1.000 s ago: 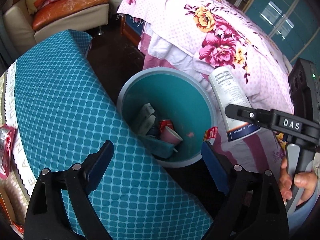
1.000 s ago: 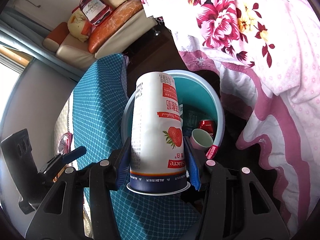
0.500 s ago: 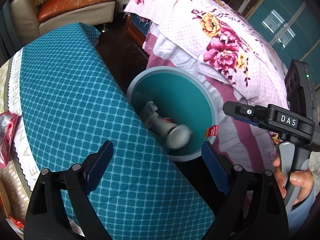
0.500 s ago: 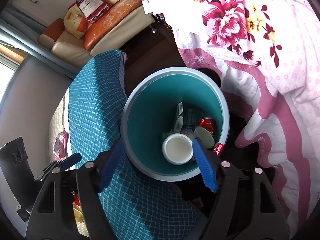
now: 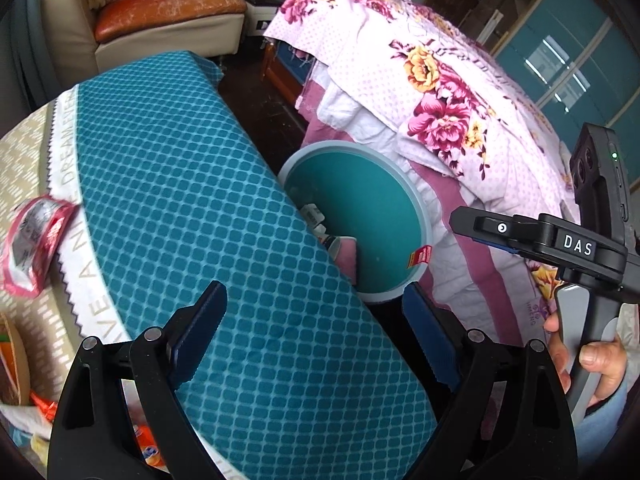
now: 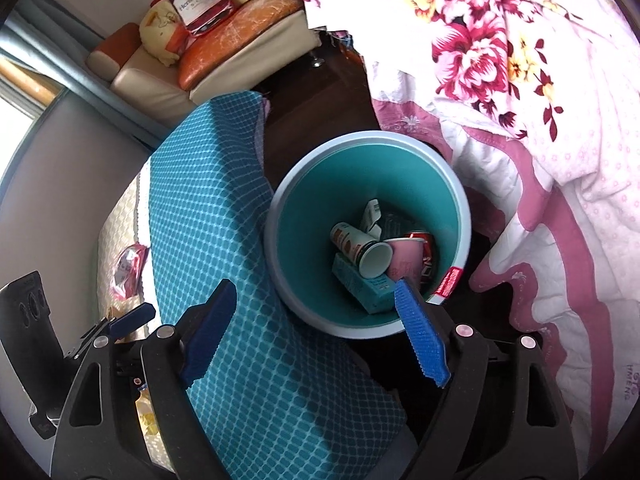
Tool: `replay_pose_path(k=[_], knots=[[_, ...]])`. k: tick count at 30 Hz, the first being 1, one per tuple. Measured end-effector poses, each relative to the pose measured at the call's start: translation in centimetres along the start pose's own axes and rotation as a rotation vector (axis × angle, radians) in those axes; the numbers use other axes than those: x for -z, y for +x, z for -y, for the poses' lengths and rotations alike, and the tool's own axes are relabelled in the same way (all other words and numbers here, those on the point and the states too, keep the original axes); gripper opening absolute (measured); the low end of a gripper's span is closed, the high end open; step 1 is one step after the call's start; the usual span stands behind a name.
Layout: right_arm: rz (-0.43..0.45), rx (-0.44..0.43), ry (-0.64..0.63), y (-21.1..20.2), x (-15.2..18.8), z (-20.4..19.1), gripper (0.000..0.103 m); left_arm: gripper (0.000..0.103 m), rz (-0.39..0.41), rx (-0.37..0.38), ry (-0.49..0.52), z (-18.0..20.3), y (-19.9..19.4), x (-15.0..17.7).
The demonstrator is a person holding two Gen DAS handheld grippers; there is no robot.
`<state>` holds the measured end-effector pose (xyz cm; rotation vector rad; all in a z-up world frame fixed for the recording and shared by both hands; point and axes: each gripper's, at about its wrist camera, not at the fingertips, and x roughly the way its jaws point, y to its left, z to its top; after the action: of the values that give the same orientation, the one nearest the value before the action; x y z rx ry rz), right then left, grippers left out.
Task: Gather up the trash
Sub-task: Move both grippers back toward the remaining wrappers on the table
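A round teal bin (image 6: 458, 208) with a pale rim stands on the dark floor between the table and the bed; it also shows in the left wrist view (image 5: 416, 204). In it lie a white yogurt cup (image 6: 362, 246) on its side, a pink cup (image 6: 406, 262), a red can (image 6: 426, 240) and a teal carton (image 6: 360, 286). My right gripper (image 6: 316, 318) is open and empty above the bin's near rim. My left gripper (image 5: 314, 328) is open and empty over the table's teal cloth (image 5: 192, 208). A pink wrapper (image 5: 34, 246) lies on the table at the left.
A bed with a pink floral cover (image 5: 432, 92) is right of the bin. A sofa with orange cushions (image 5: 168, 12) stands at the back. More packets (image 5: 148, 448) lie at the table's near left edge. The right gripper's body (image 5: 560, 248) shows at the right.
My right gripper opened and let go of the yogurt cup, which fell into the bin and came to rest on its side. Both grippers pulled back a little from the bin.
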<state>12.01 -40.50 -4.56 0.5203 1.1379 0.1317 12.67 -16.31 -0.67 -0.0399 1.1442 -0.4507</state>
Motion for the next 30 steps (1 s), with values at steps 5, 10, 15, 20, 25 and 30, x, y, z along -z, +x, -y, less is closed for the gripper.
replay_pose_path(k=[5,10,15,20,25,30], knots=[[-0.010,-0.004,-0.045,-0.3,0.9,-2.3,0.078,0.091,0.026,-0.009,-0.024,-1.6,-2.2,1.4],[-0.047,-0.014,-0.112,0.1,2.0,-5.3,0.078,0.092,0.055,-0.035,-0.062,-4.1,-4.7,3.0],[-0.092,-0.028,-0.202,0.9,3.4,-9.5,0.078,0.092,0.073,-0.071,-0.086,-6.7,-7.3,4.6],[-0.150,-0.048,-0.273,1.9,5.1,-13.3,0.083,0.092,0.096,-0.112,-0.113,-9.9,-10.0,6.7],[-0.227,-0.066,-0.336,3.6,7.3,-17.2,0.083,0.092,0.106,-0.164,-0.169,-14.0,-12.2,9.2],[-0.307,-0.098,-0.373,5.7,9.3,-20.4,0.083,0.092,0.102,-0.219,-0.236,-18.3,-13.7,11.6]])
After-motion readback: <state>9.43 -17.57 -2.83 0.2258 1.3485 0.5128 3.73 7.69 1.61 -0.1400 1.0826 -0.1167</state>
